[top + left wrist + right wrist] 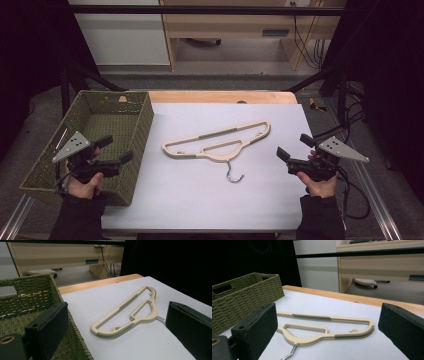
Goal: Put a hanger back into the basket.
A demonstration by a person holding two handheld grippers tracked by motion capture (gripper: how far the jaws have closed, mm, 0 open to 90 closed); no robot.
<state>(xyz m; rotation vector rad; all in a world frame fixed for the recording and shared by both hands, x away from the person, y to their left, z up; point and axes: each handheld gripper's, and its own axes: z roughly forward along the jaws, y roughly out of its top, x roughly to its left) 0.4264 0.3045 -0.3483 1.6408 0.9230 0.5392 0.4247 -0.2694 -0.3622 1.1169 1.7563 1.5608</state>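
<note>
A beige plastic hanger (pixel 220 142) with a metal hook (pixel 233 174) lies flat in the middle of the white table top (pixel 200 200); it also lies ahead in the left gripper view (pixel 130 315) and the right gripper view (pixel 324 327). My left gripper (pixel 116 148) hovers over the near right part of the green woven basket (pixel 45 165), open and empty, well left of the hanger. My right gripper (pixel 295 146) is held over the table's right side, open and empty, apart from the hanger's right end.
The basket (pixel 30 290) stands at the table's left and looks empty inside. A wooden strip (pixel 220 96) edges the table's far side. Black frame bars and cables (pixel 350 150) stand at the right; a desk (pixel 235 30) is beyond.
</note>
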